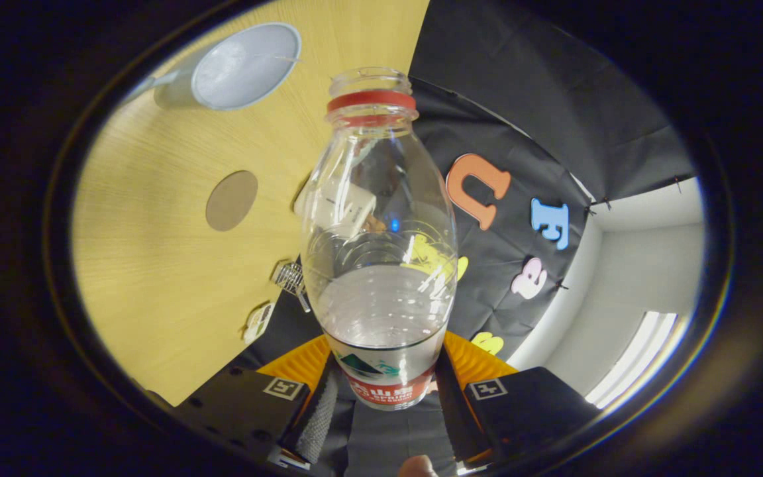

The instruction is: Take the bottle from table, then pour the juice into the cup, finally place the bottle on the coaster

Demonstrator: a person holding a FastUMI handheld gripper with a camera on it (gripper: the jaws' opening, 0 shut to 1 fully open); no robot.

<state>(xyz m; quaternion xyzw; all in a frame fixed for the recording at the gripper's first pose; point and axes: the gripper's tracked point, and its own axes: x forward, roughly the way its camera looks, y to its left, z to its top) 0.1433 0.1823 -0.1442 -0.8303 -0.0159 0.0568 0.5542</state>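
Bottle (379, 245) uncapped, part-filled with clear liquid, is clamped at its labelled base between both fingers of the gripper (385, 397), neck pointing ahead. Beyond the neck, the cup (244, 66) is seen on the bench (156, 278); coaster (231, 200) lies nearer, apart from it.

Bottle (380, 265) label: "SPRING" partly legible, rest unreadable.
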